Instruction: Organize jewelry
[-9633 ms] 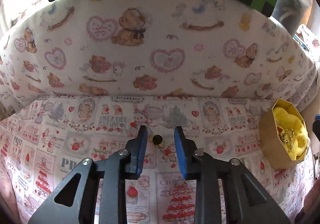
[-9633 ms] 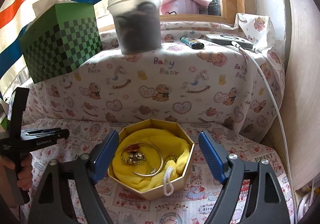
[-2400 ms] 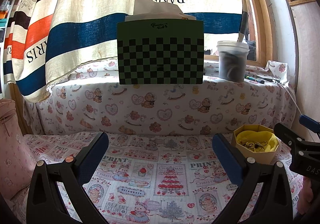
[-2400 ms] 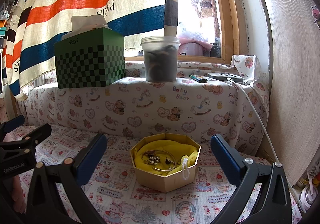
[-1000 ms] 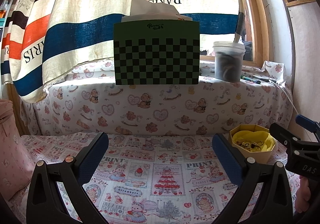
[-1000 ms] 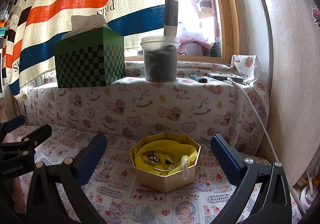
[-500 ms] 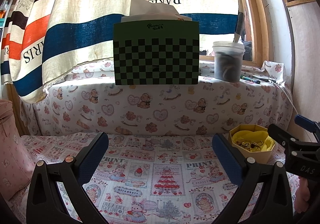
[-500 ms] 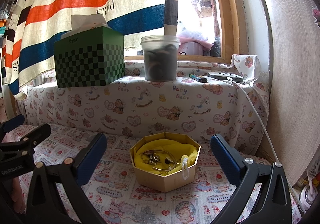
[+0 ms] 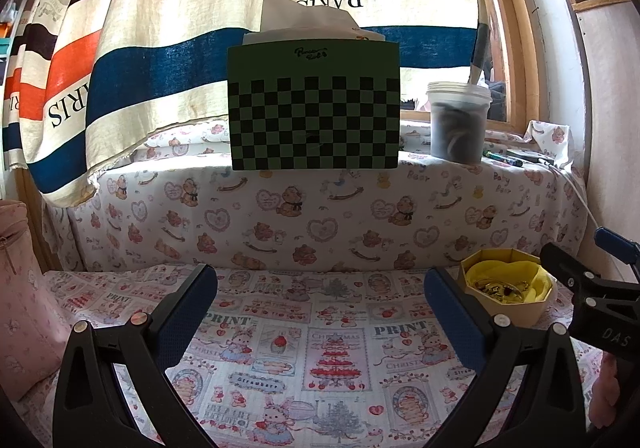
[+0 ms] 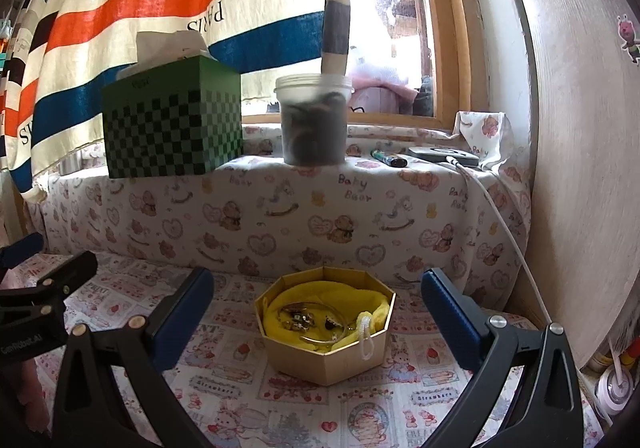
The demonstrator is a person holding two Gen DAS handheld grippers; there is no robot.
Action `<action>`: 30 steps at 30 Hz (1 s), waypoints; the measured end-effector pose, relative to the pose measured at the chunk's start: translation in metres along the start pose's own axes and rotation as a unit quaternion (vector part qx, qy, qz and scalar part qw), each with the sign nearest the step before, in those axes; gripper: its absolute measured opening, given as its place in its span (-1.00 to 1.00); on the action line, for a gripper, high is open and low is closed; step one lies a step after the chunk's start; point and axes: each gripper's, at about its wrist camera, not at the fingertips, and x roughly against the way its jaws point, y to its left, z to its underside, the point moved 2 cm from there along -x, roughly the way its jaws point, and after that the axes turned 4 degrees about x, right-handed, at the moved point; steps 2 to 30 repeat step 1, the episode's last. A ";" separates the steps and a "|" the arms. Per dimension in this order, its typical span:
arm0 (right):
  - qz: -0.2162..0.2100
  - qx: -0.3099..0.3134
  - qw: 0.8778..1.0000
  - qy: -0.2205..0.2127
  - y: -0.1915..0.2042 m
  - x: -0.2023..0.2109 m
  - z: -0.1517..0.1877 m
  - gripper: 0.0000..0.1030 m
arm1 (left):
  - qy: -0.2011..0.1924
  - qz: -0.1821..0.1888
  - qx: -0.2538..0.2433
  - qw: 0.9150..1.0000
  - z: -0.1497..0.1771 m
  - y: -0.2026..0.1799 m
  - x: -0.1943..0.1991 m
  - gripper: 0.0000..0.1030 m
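My left claw (image 9: 320, 312) hangs over the printed cloth (image 9: 320, 368), fingers wide apart, nothing between them. My right claw (image 10: 316, 312) likewise stands wide apart and empty, its fingers either side of the box (image 10: 326, 332) but clear of it.

The box, octagonal, sits on the cloth just ahead of the right claw, near the right wall. Yellow liner (image 10: 320, 298) inside; on it a bangle (image 10: 320, 336), small metal pieces (image 10: 298, 318), a white cord (image 10: 365, 330) draped over the front rim. In the left view the box (image 9: 508, 296) is far right, beside the right claw's frame.

Beyond, on the ledge: checked tissue box (image 10: 172, 128), lidded tub (image 10: 313, 120), lighter (image 10: 387, 157), flat device with cable (image 10: 444, 155). Striped curtain (image 9: 240, 8) behind.
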 end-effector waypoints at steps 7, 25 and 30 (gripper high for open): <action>0.000 0.000 1.000 -0.001 0.000 0.001 0.000 1.00 | 0.000 0.000 0.001 1.000 0.000 0.000 0.000 0.99; 0.000 0.000 1.000 -0.001 0.000 0.001 0.000 1.00 | 0.000 0.000 0.001 1.000 0.000 0.000 0.000 0.99; 0.000 0.000 1.000 -0.001 0.000 0.001 0.000 1.00 | 0.000 0.000 0.001 1.000 0.000 0.000 0.000 0.99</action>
